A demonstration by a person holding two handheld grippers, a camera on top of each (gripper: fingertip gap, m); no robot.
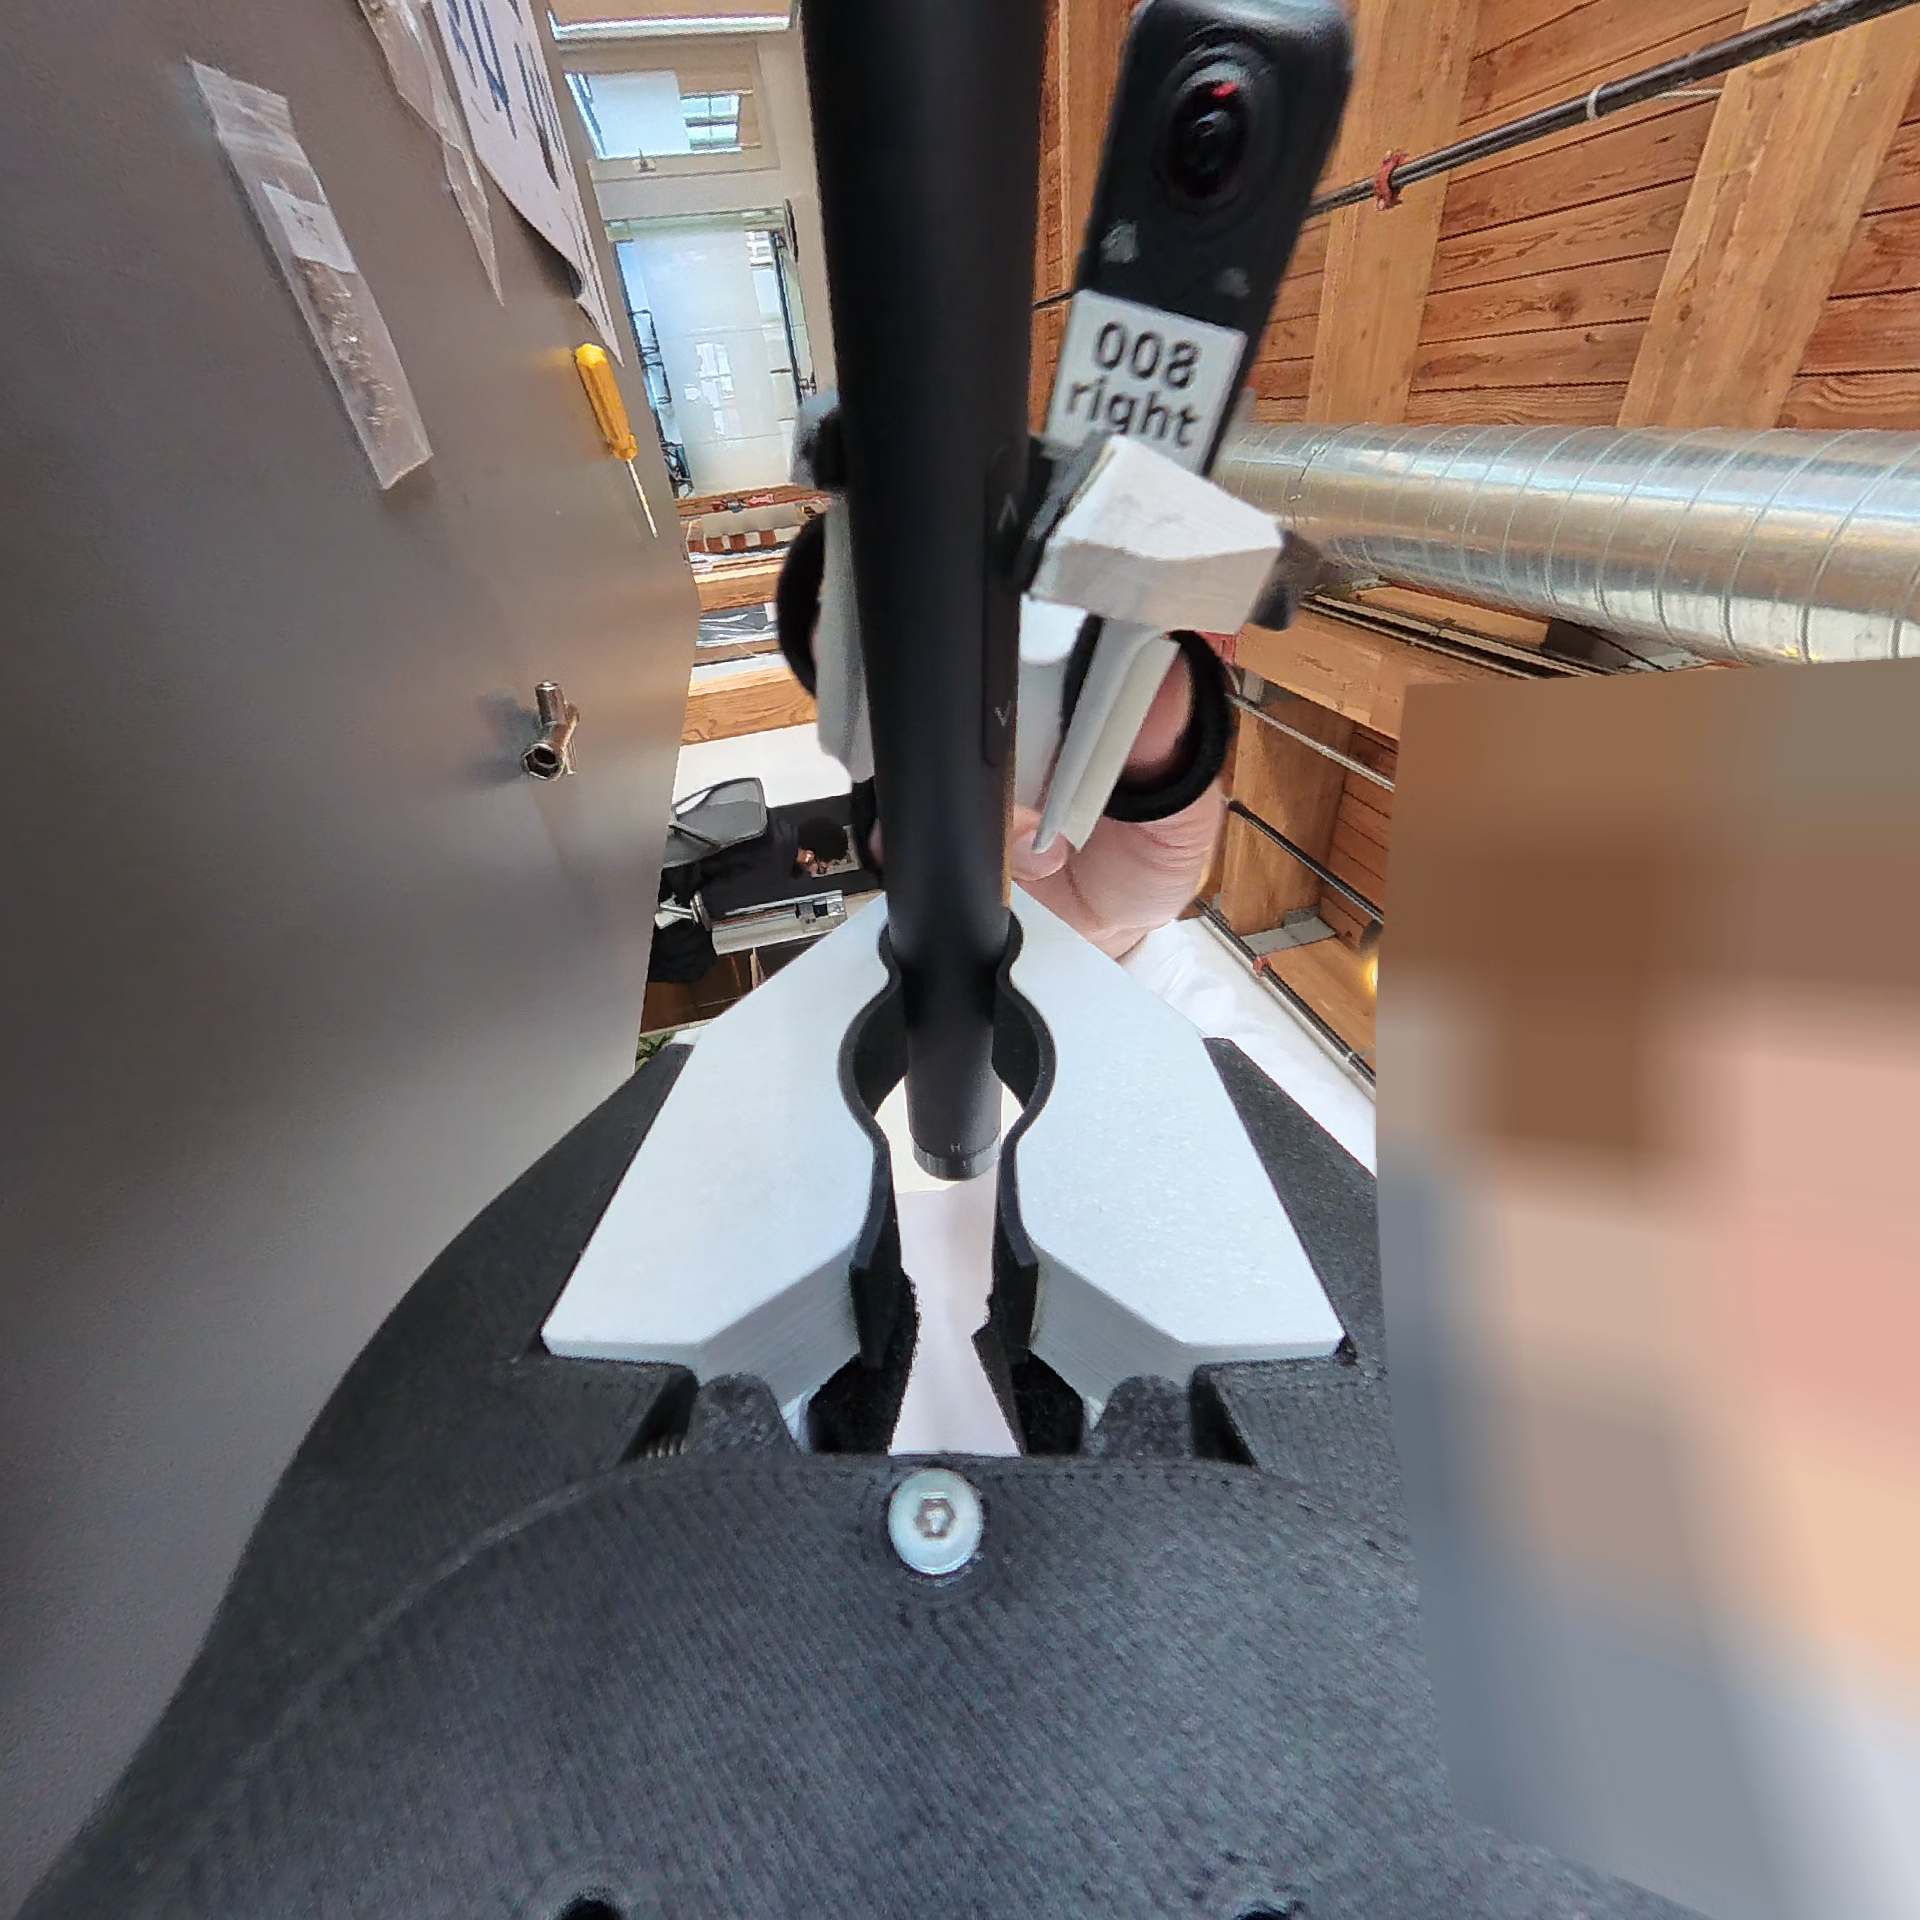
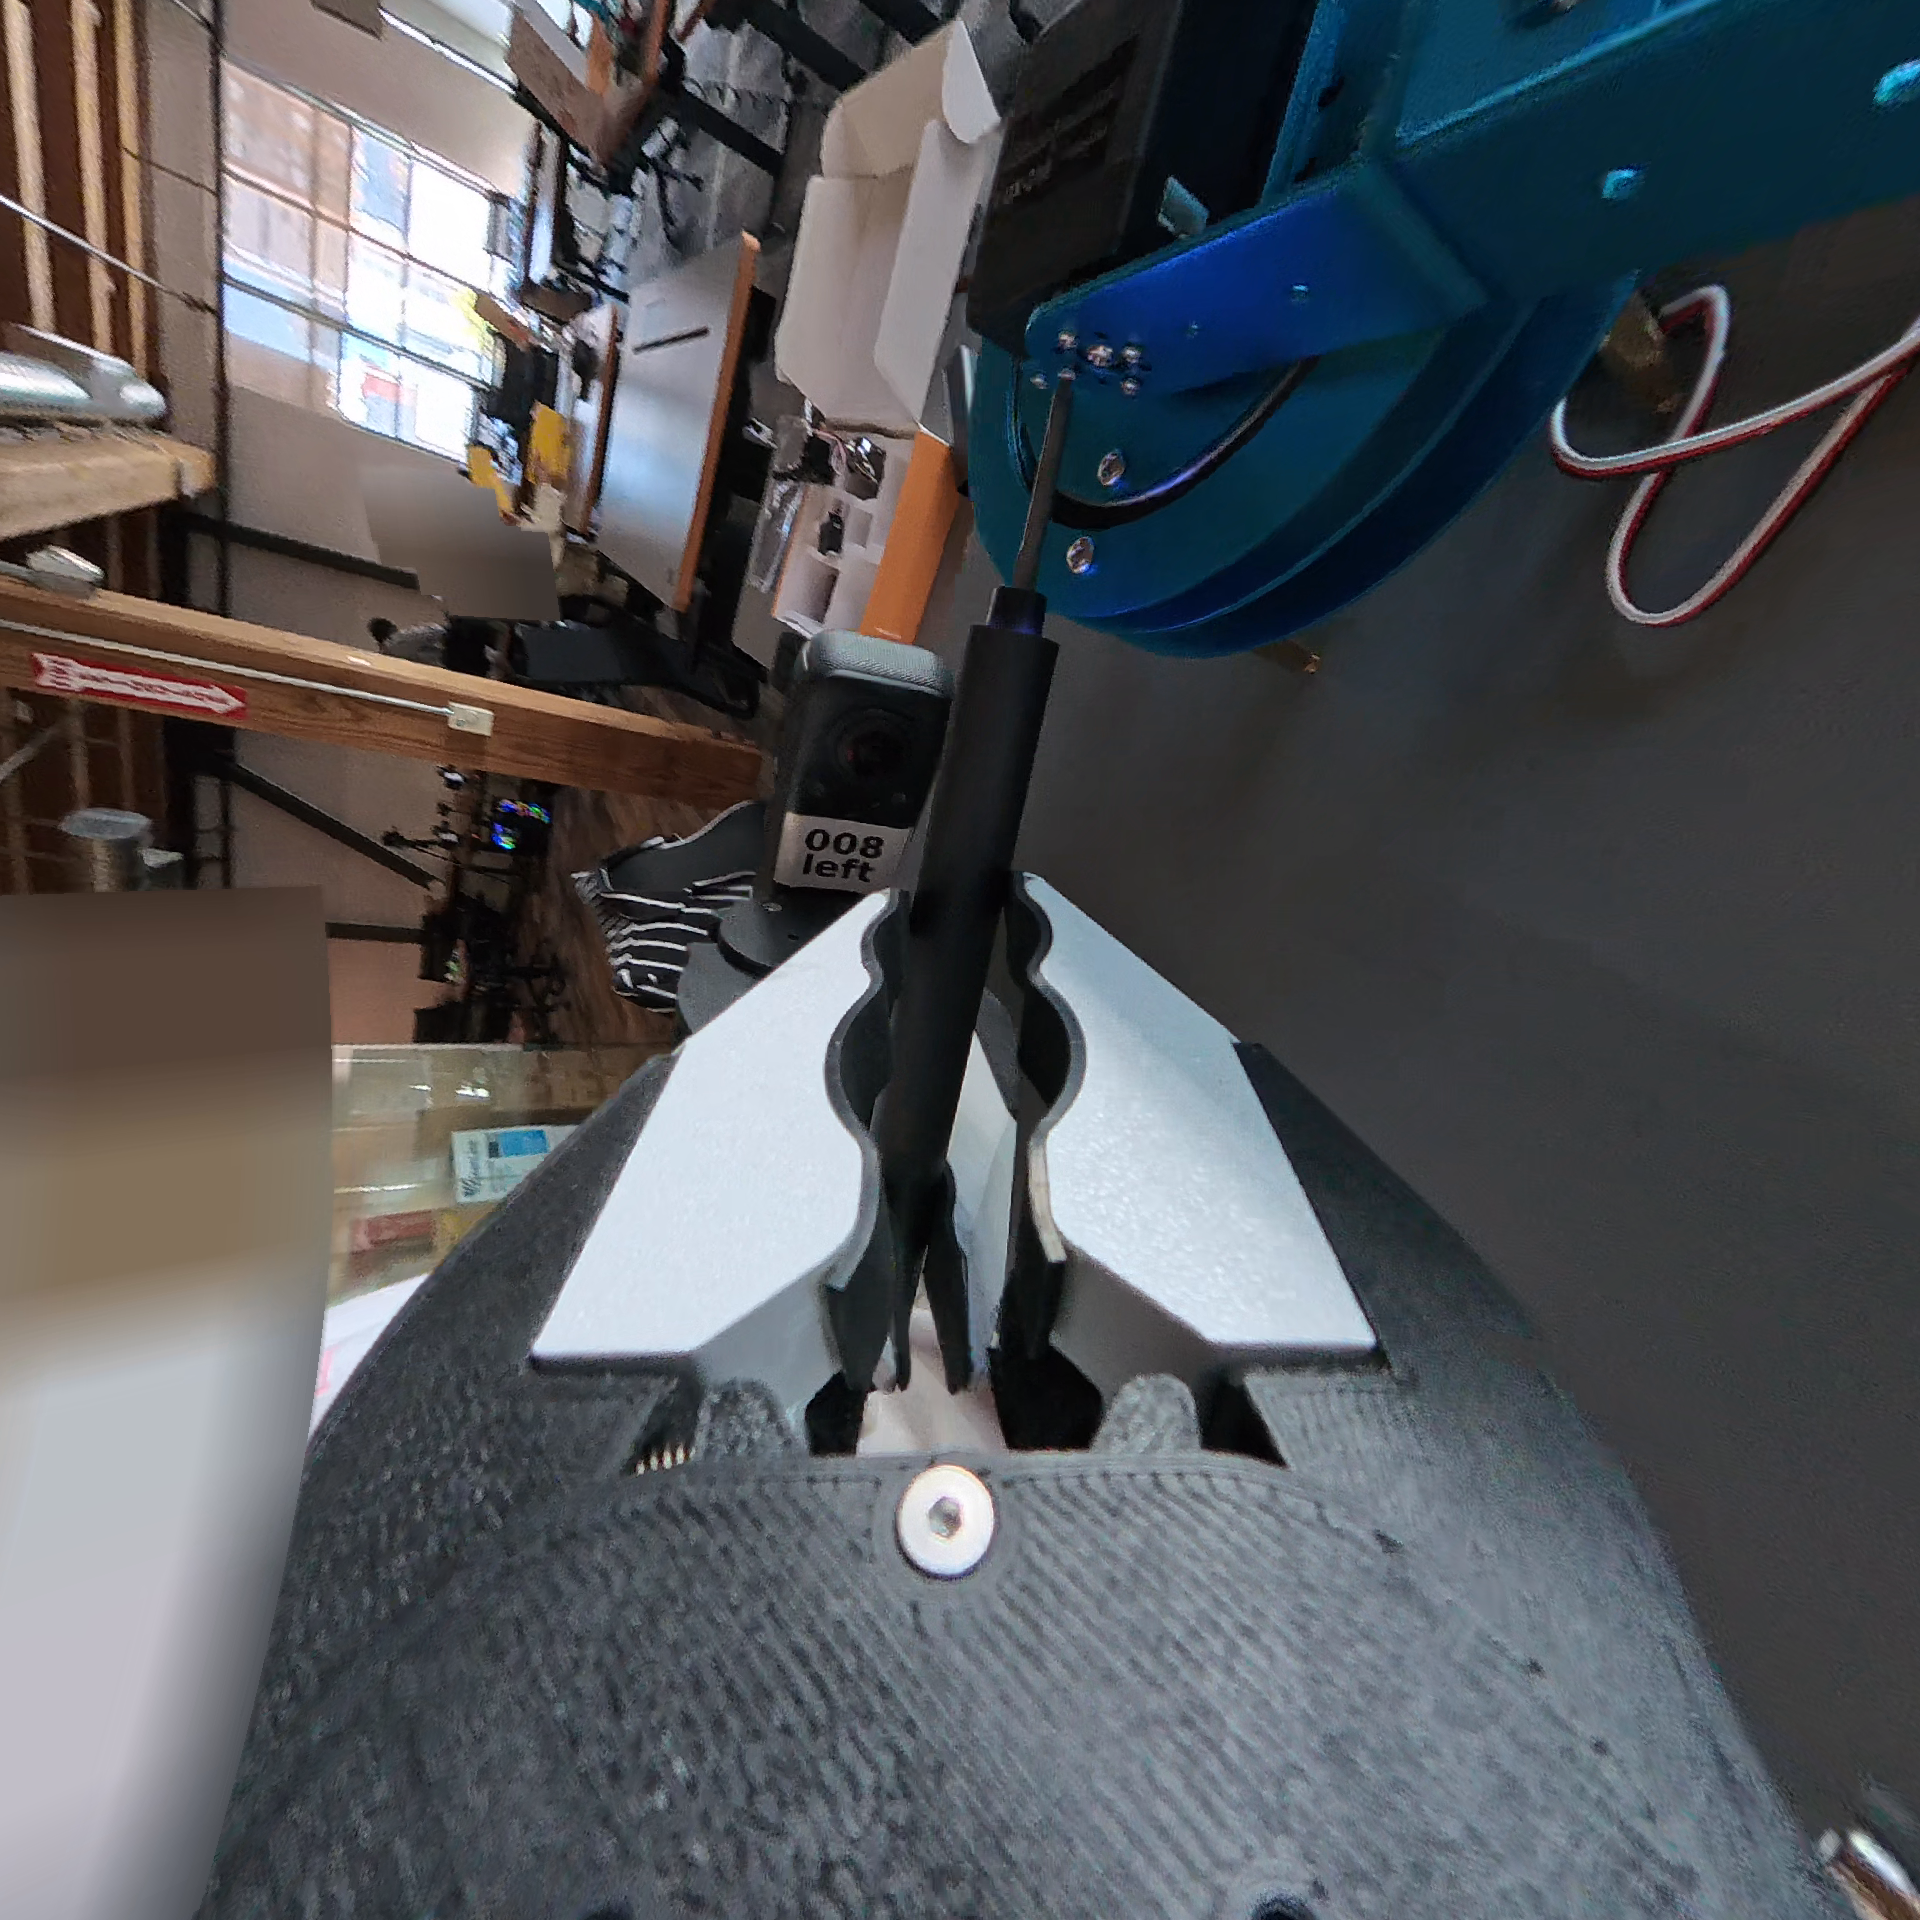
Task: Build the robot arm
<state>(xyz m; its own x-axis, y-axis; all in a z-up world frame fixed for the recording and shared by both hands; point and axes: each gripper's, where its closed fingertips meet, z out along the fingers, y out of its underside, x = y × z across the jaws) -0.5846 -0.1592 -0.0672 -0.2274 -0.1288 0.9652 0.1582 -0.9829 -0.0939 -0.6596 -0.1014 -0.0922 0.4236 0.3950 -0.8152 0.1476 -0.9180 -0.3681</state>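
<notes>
A black pen-shaped electric screwdriver (image 1: 935, 623) runs forward between both grippers. My left gripper (image 1: 948, 935) is shut on its rear part, with the end cap (image 1: 951, 1153) sitting between the white fingers (image 1: 748, 1143). My right gripper (image 2: 951, 914) is shut on the same screwdriver (image 2: 982, 790) farther forward. Its thin bit (image 2: 1044, 478) points at a cluster of screw holes on a blue metal robot part (image 2: 1299, 312). The right gripper with its camera (image 1: 1205, 156) and a hand (image 1: 1132, 862) show in the left wrist view. The left gripper's camera (image 2: 868, 769) shows in the right wrist view.
The dark grey tabletop (image 2: 1507, 935) carries a red-and-white cable (image 2: 1714, 468) beside the blue part. A white cardboard box (image 2: 894, 239) stands behind it. A yellow-handled screwdriver (image 1: 608, 405), a metal socket piece (image 1: 551, 727) and a clear bag (image 1: 312, 270) lie on the grey surface.
</notes>
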